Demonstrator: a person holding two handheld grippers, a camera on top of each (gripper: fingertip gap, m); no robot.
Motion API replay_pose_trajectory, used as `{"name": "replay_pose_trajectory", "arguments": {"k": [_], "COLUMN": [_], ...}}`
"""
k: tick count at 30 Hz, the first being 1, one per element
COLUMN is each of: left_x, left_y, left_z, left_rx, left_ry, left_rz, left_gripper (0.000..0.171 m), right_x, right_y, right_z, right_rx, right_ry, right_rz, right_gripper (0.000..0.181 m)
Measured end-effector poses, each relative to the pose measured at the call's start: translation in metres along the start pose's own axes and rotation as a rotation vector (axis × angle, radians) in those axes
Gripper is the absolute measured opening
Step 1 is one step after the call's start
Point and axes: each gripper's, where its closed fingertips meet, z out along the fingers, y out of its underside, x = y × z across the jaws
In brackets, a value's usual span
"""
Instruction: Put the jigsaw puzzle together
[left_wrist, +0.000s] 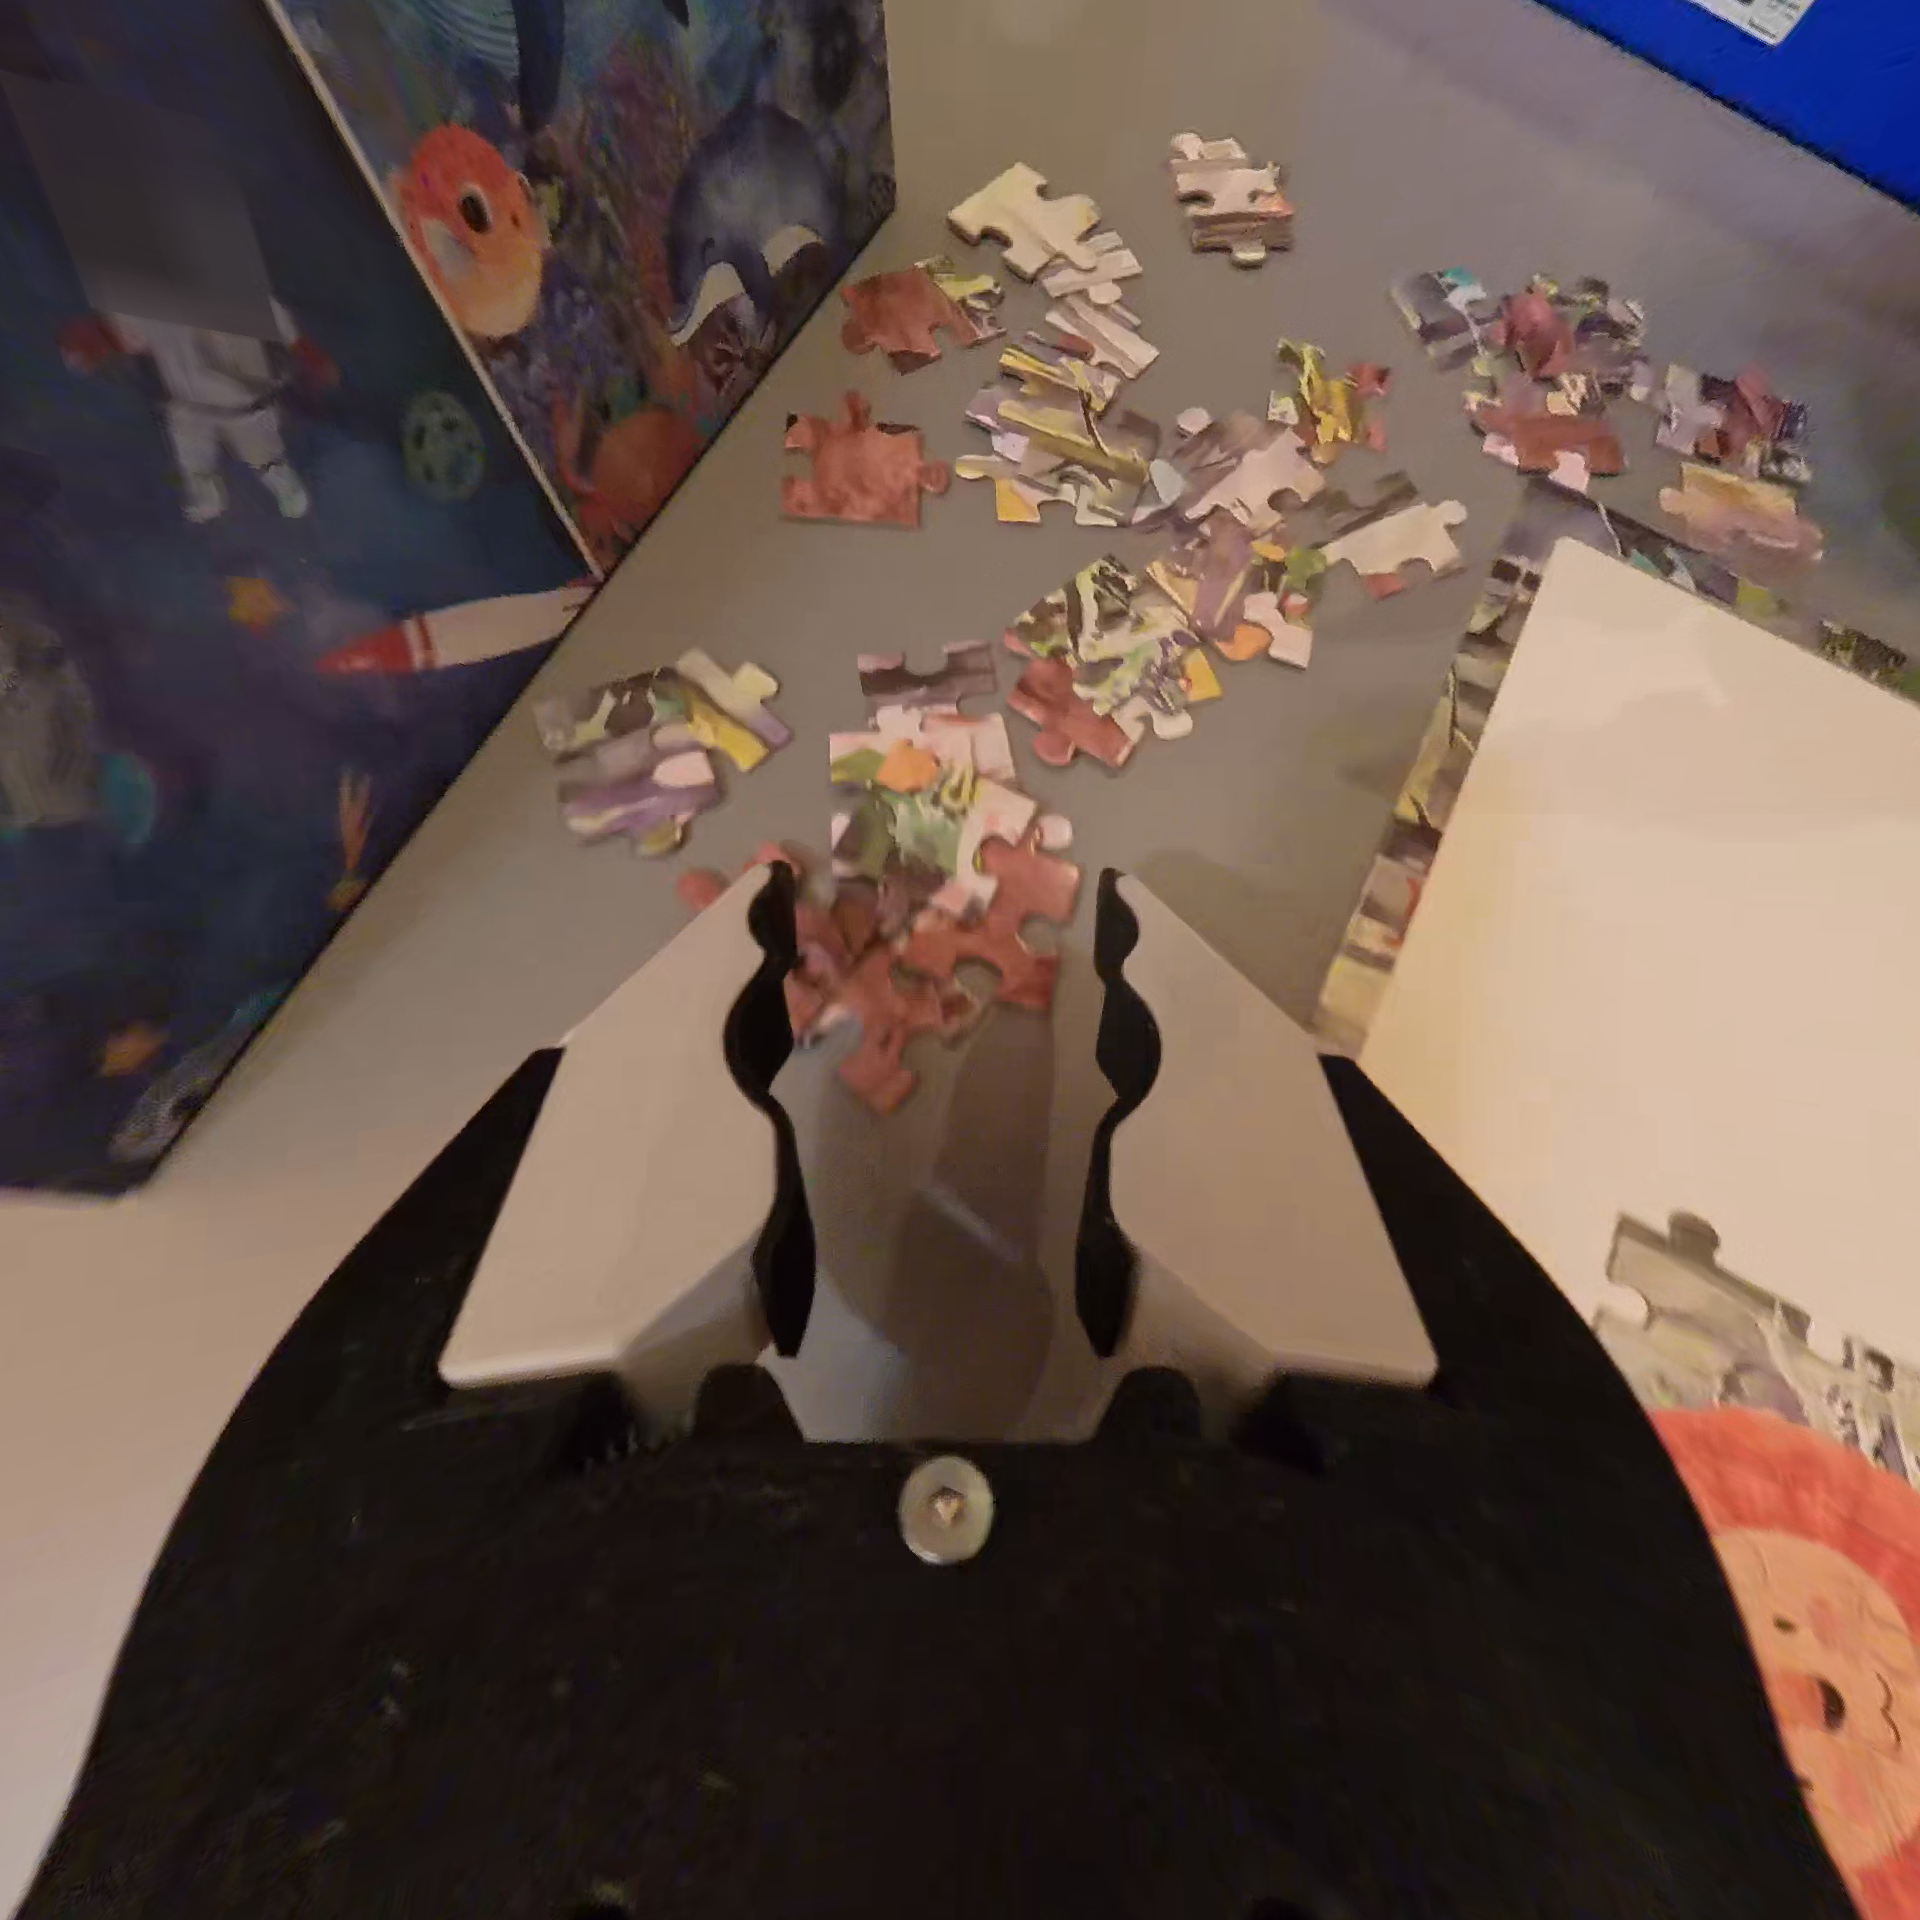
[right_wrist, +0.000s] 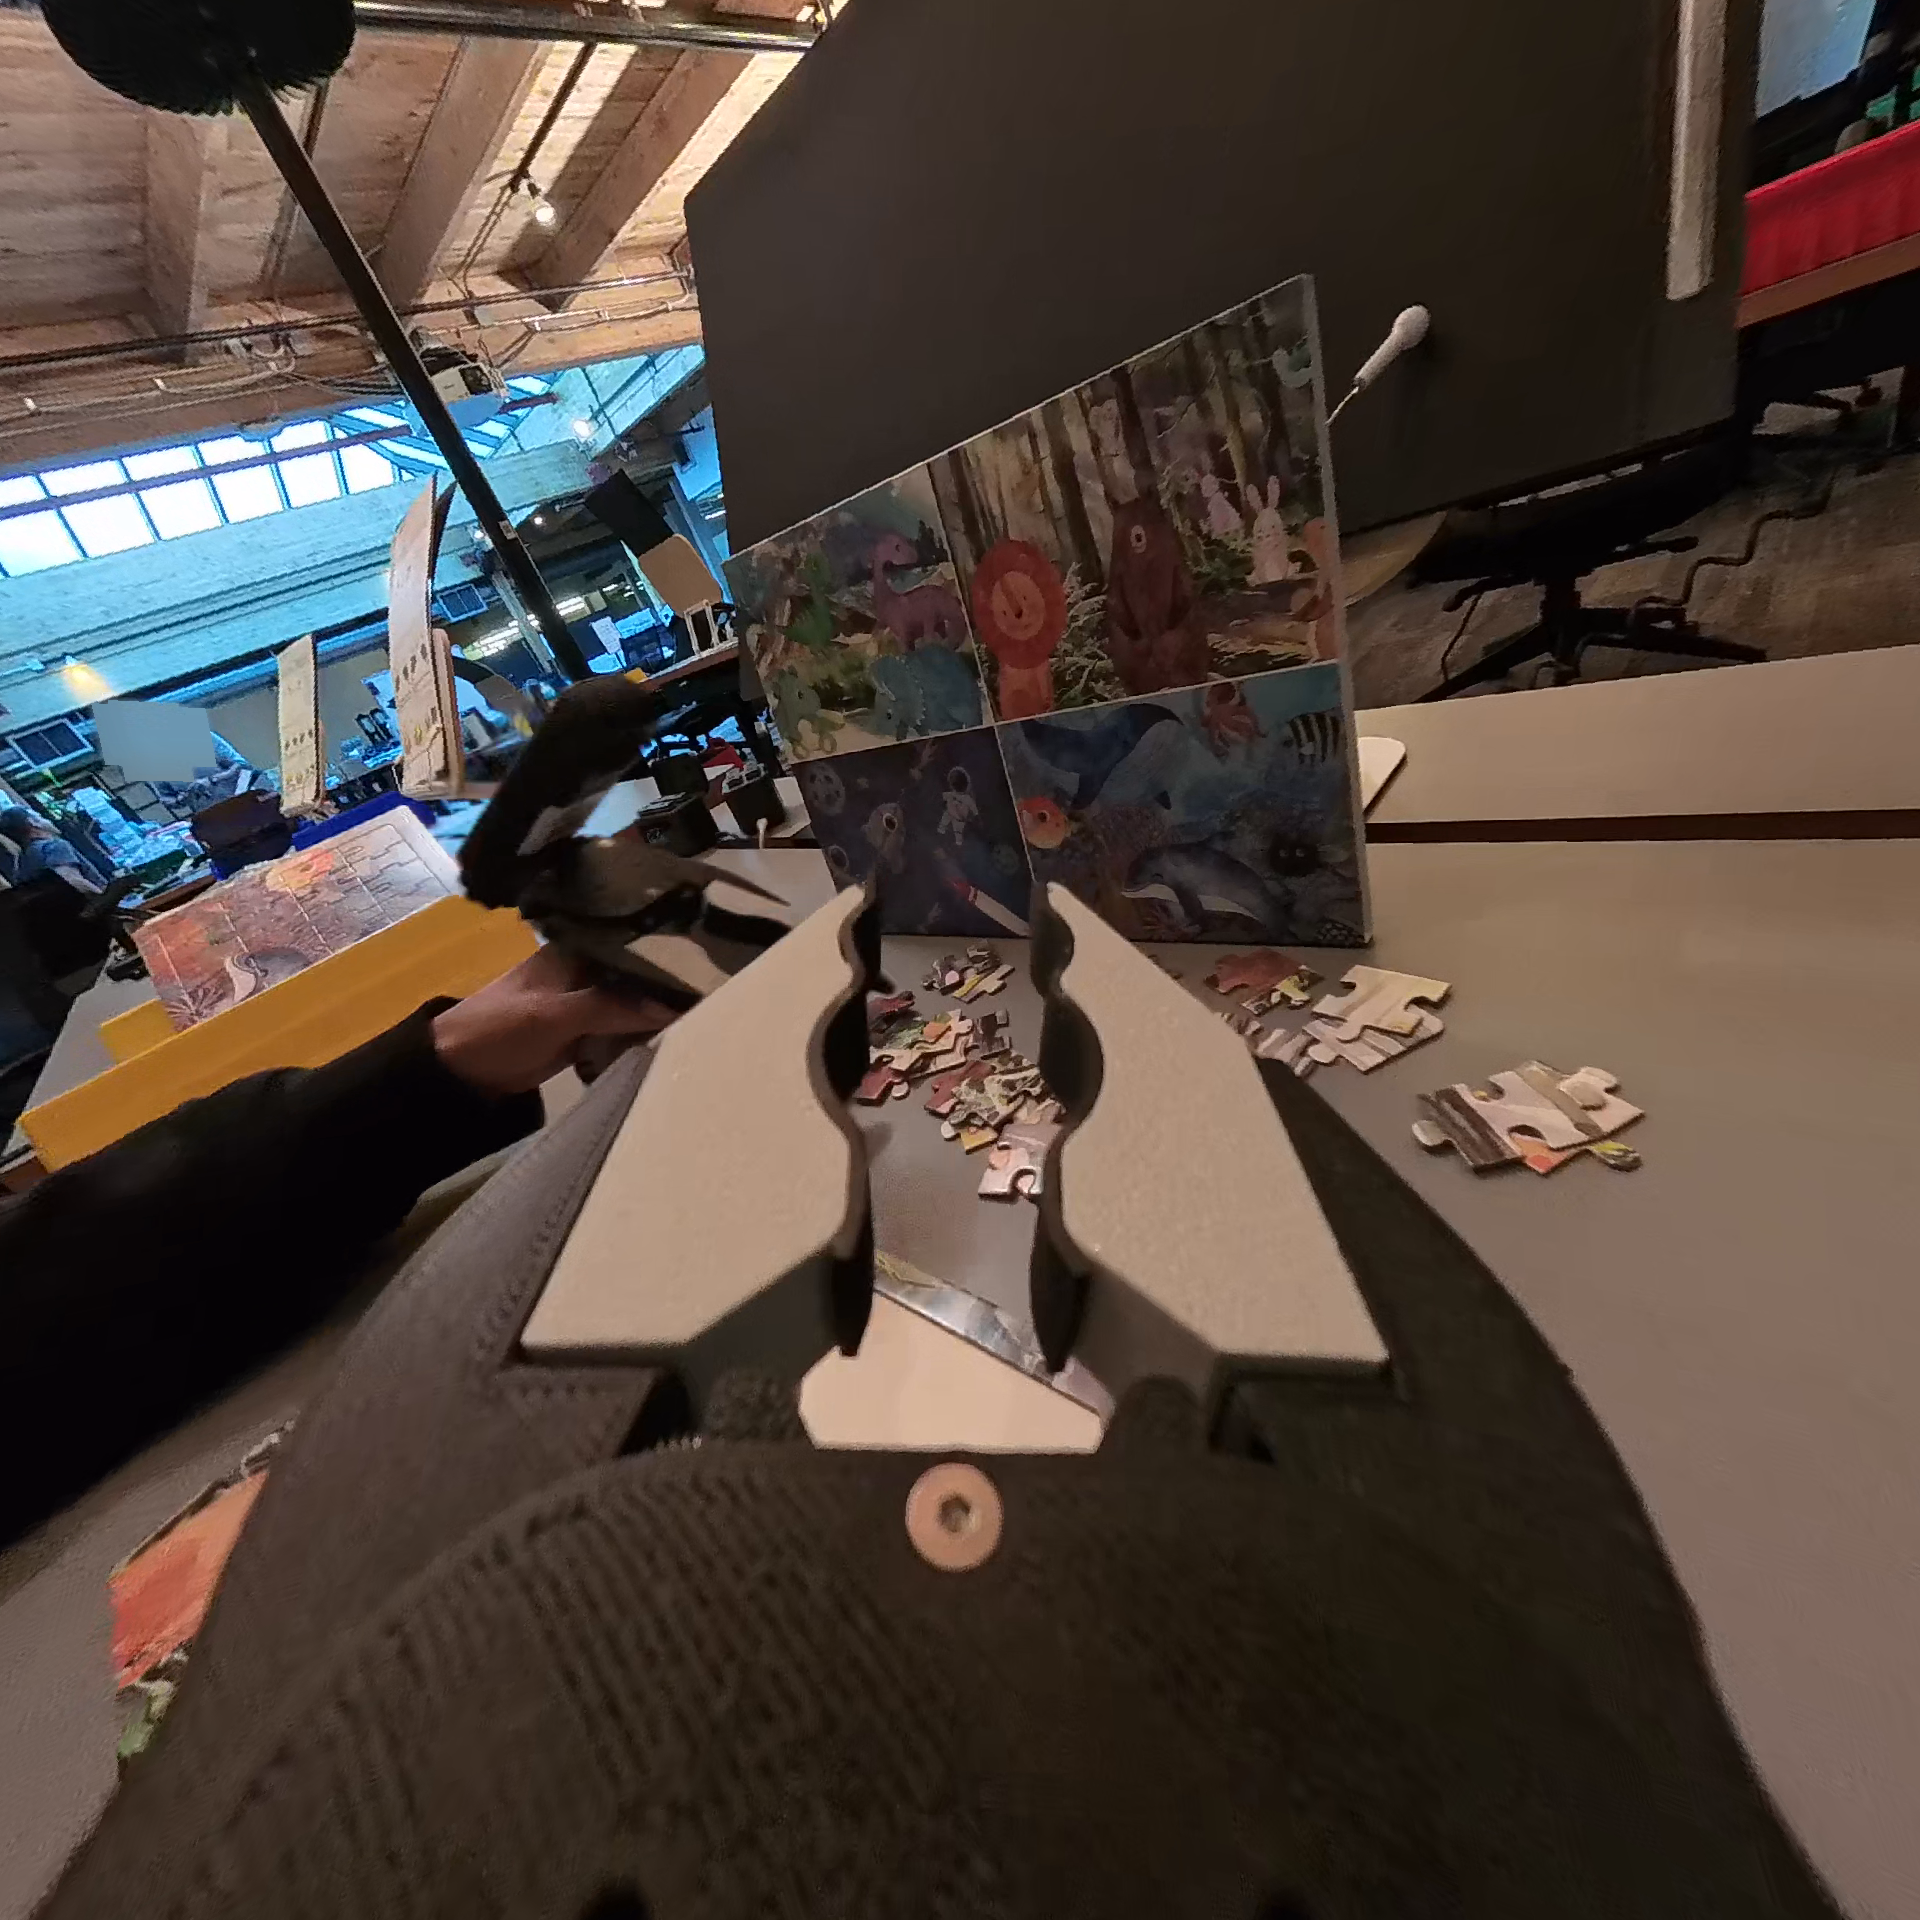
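— How far has the puzzle got?

— Barely started, I'd say. Nearest us, a few joined pieces with an orange lion face lie at the corner of the white puzzle board, which is otherwise bare. The rest is left to do.

— And the grippers?

— The left gripper has its jaws apart, holding nothing, poised over a reddish-brown cluster of pieces; I can't tell if it touches them. The right gripper is also parted and empty, raised above the table.

— Where's everything else?

— Loose puzzle pieces are scattered across the grey table beyond the jaws, some overlapping. Farthest back stands the puzzle box, upright, showing four pictures.
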Motion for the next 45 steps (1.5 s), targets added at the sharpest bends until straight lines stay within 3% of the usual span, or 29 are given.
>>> {"name": "replay_pose_trajectory", "arguments": {"k": [5, 7, 15, 19, 21, 25, 32, 36, 42, 43, 45], "left_x": [-0.001, 0.006, -0.008, -0.046, -0.053, -0.05, -0.011, 0.012, 0.019, 0.019, 0.023], "left_y": [-0.004, -0.001, -0.001, 0.027, 0.042, 0.035, 0.009, 0.005, 0.003, 0.002, 0.001], "left_z": [0.03, 0.028, -0.009, -0.032, -0.039, -0.044, -0.02, 0.003, 0.024, 0.026, 0.025], "left_rx": [-0.048, -0.073, -0.031, -0.108, -0.147, -0.118, -0.027, -0.042, -0.08, -0.082, -0.079], "left_ry": [0.076, 0.111, 0.054, -0.086, -0.079, -0.019, 0.053, 0.06, 0.043, 0.045, 0.064], "left_rz": [-0.032, -0.014, -0.012, -0.022, -0.044, -0.086, 0.013, 0.076, 0.07, 0.061, 0.064], "left_gripper": [0.059, 0.037, 0.037, 0.036, 0.037, 0.05, 0.043, 0.043, 0.044, 0.043, 0.022], "right_x": [0.003, 0.004, 0.004, 0.003, 0.003, 0.002, 0.003, 0.003, 0.006, 0.007, 0.007], "right_y": [0.003, 0.002, 0.005, 0.005, 0.005, 0.006, 0.003, -0.002, -0.004, -0.003, -0.002], "right_z": [0.001, 0.0, 0.001, 0.001, 0.001, 0.002, 0.001, -0.001, -0.003, -0.003, -0.002], "right_rx": [-0.011, -0.01, -0.02, -0.018, -0.019, -0.023, -0.016, -0.001, 0.005, 0.004, 0.001], "right_ry": [0.004, -0.004, -0.018, -0.024, -0.027, -0.03, -0.029, -0.025, -0.016, -0.015, -0.015], "right_rz": [0.002, 0.02, 0.047, 0.056, 0.06, 0.063, 0.061, 0.056, 0.055, 0.055, 0.057], "right_gripper": [0.026, 0.026, 0.027, 0.026, 0.026, 0.026, 0.026, 0.026, 0.026, 0.026, 0.026]}}
